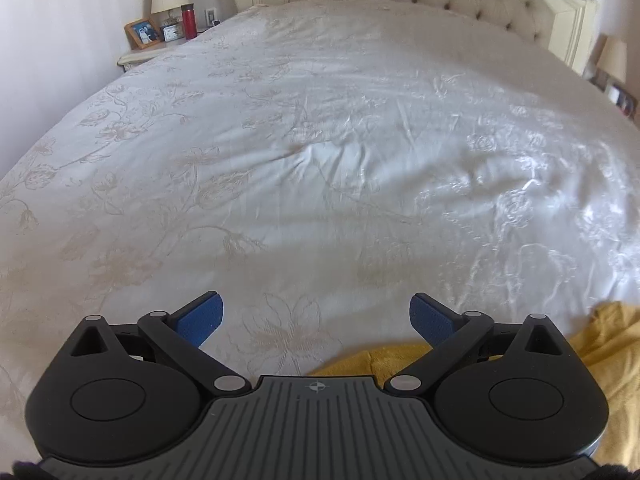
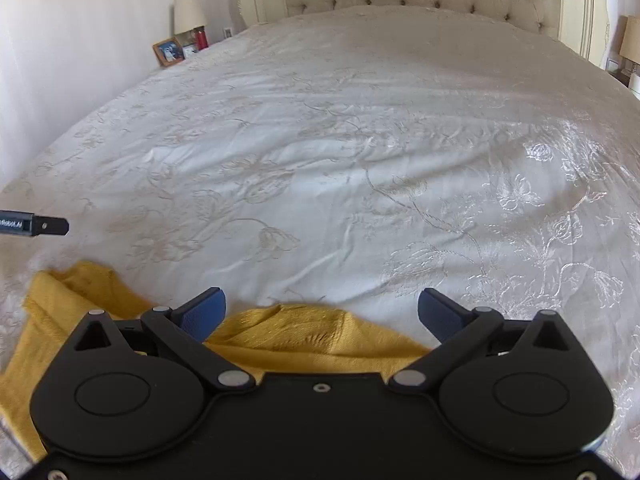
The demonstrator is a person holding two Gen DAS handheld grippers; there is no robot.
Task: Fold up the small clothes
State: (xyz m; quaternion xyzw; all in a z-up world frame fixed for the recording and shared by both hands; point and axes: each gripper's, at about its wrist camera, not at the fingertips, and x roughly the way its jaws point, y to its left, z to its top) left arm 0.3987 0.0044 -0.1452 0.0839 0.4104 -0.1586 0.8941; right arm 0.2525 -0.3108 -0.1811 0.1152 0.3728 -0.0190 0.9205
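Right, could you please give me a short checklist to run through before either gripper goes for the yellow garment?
1. Left gripper jaws open and empty: ok.
2. Right gripper jaws open and empty: ok.
3. Yellow garment in view of both cameras: ok; it lies below the right gripper and at the lower right of the left wrist view.
4. Garment spread flat for folding: not ok, it is rumpled, with a raised fold at its left end.
5. Whole outline of the garment visible: cannot tell, the gripper bodies hide much of it.
6. Bedspread beyond the garment free of other clothes: ok.
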